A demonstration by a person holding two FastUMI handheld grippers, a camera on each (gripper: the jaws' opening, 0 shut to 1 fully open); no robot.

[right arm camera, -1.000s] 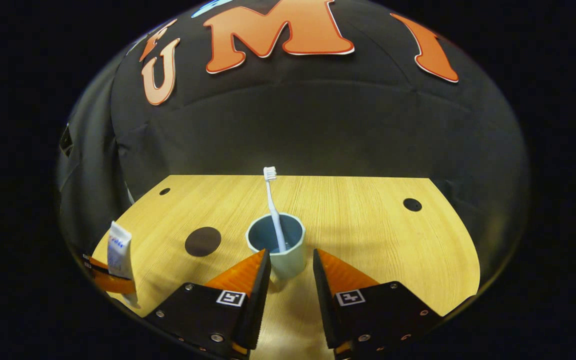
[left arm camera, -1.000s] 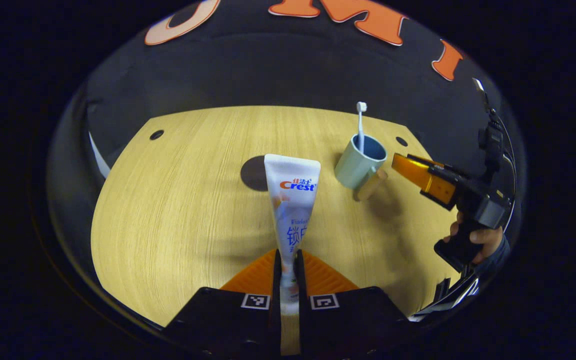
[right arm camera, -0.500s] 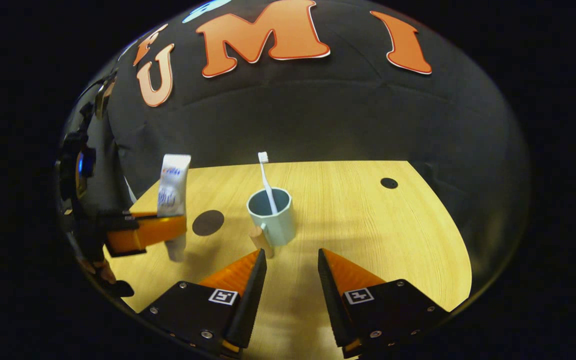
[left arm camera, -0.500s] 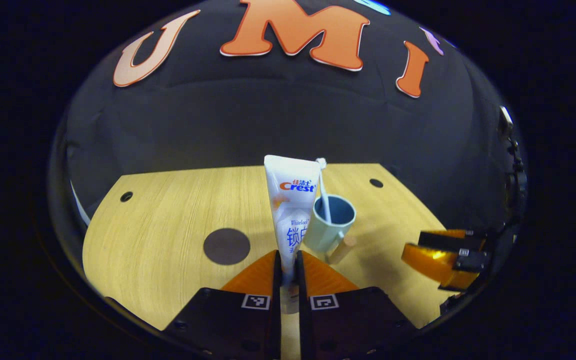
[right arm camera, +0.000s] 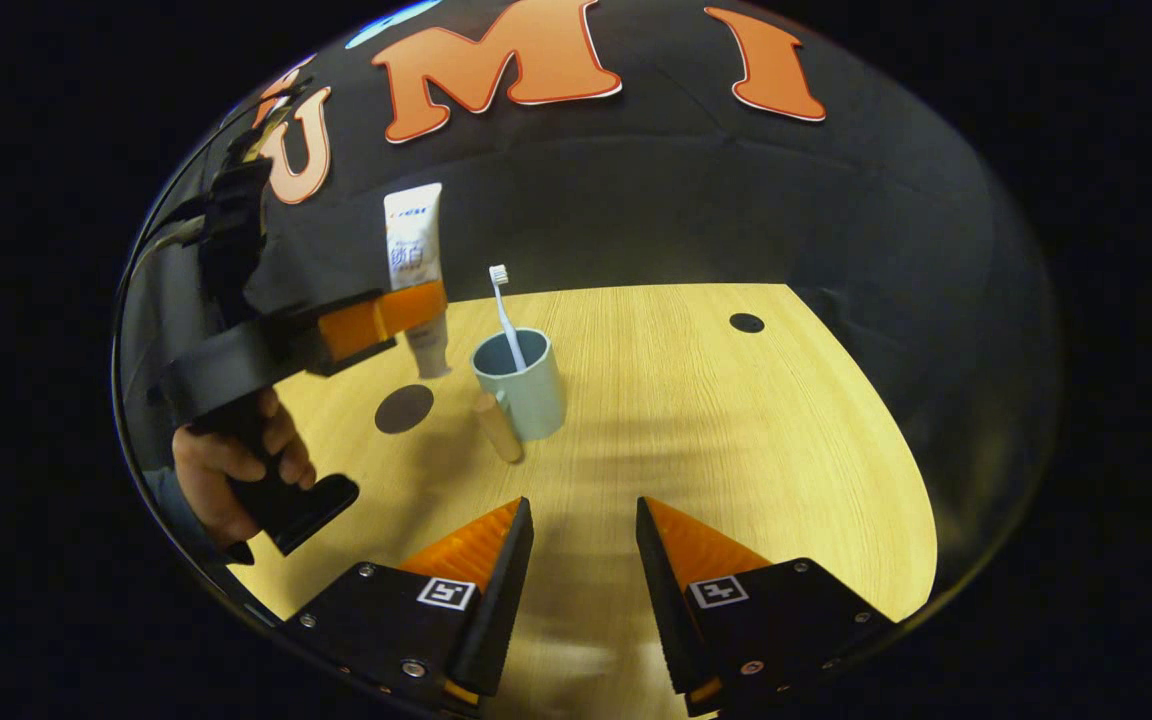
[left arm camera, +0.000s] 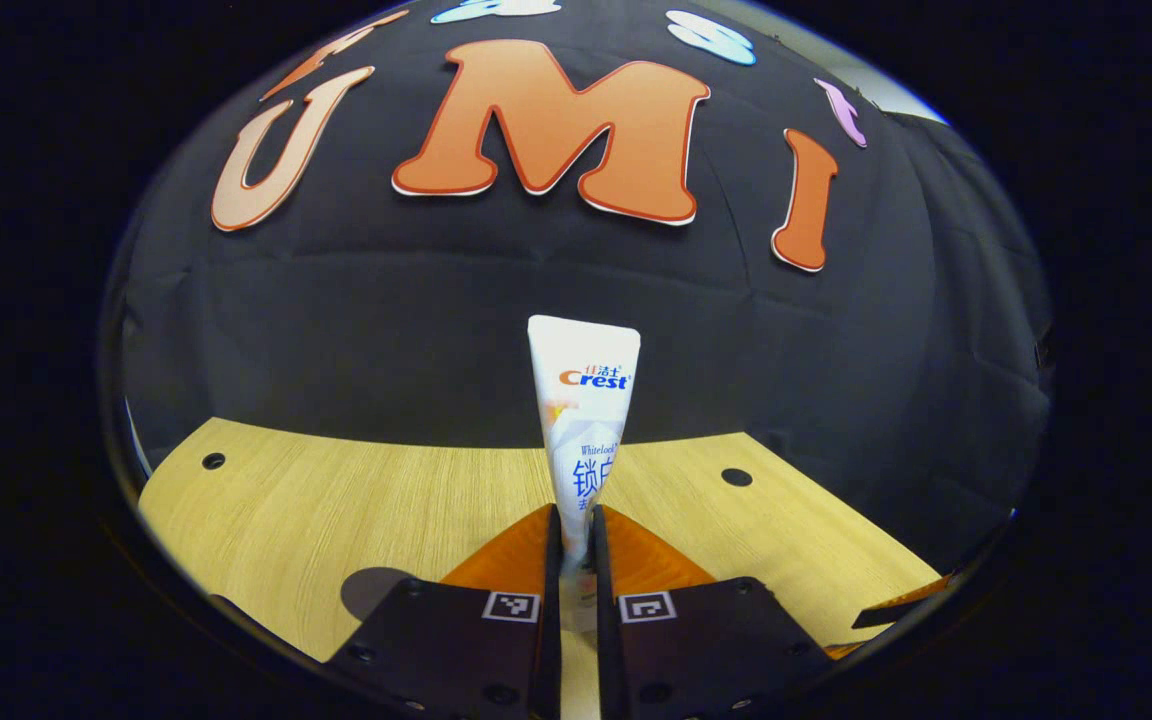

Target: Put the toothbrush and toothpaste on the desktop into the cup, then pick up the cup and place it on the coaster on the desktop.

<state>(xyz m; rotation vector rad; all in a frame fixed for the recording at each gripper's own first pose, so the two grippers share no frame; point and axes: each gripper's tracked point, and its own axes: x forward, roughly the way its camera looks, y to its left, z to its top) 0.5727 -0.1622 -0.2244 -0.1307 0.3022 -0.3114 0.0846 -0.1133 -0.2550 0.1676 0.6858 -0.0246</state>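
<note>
While the toothbrush (right arm camera: 503, 315) stands in the cup (right arm camera: 524, 385) on the tabletop (right arm camera: 736, 420), the toothpaste (left arm camera: 583, 420) is kept clenched upright, cap down, in the left gripper (left arm camera: 576, 545) and has been carried up from low over the tabletop until, in the right gripper view, it hangs just beside the cup's rim. With the right gripper (right arm camera: 581, 535) held released and drawn back, the drop into the cup is judged imminent, and the coaster (right arm camera: 404, 408) is left waiting nearby.

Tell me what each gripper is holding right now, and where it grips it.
The left gripper holds the toothpaste upright, pinched near the tube's lower, cap end. The right gripper is open and holds nothing.
</note>
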